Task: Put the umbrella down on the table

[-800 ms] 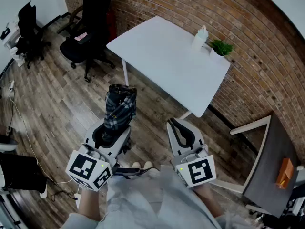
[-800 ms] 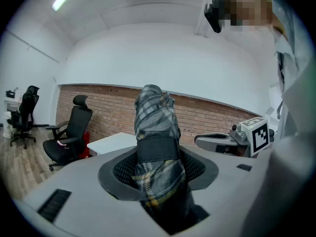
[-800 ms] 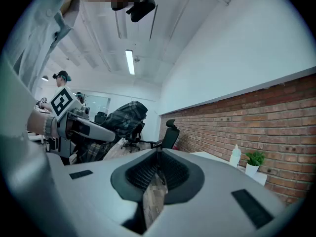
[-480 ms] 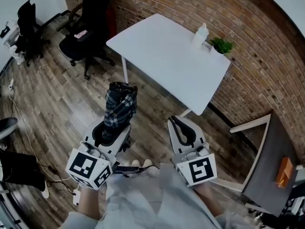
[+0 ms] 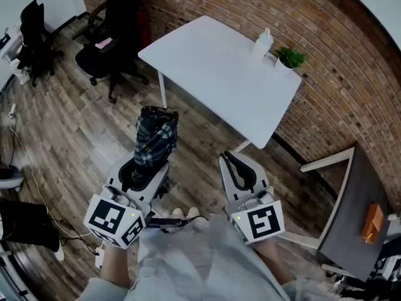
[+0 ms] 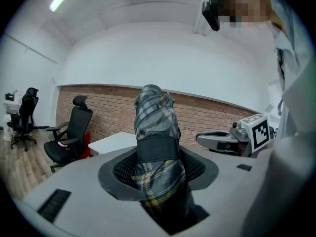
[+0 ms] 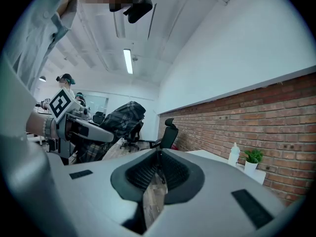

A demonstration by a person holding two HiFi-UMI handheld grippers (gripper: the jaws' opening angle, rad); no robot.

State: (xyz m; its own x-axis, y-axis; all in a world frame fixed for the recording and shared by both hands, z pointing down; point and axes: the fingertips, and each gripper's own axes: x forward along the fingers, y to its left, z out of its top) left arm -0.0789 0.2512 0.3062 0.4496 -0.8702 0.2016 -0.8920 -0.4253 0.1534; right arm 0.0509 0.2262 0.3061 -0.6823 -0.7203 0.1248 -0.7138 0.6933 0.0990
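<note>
A folded dark plaid umbrella point(image 5: 156, 140) sticks up and forward out of my left gripper point(image 5: 143, 170), whose jaws are shut on its lower part; in the left gripper view the umbrella point(image 6: 157, 147) fills the gap between the pads. My right gripper point(image 5: 238, 171) is beside it, shut with nothing between its jaws, and it shows the umbrella point(image 7: 116, 120) off to its left. The white table point(image 5: 207, 80) stands ahead of both grippers, over a wooden floor. Both grippers are short of the table's near edge.
A white bottle point(image 5: 264, 42) and a small potted plant point(image 5: 289, 60) stand at the table's far right corner by the brick wall. Black office chairs point(image 5: 116, 39) are at the left. A dark side table point(image 5: 351, 218) with an orange thing point(image 5: 372, 223) is at the right.
The table and chairs have slid slightly up and left in the head view. Both grippers keep their grip and spacing.
</note>
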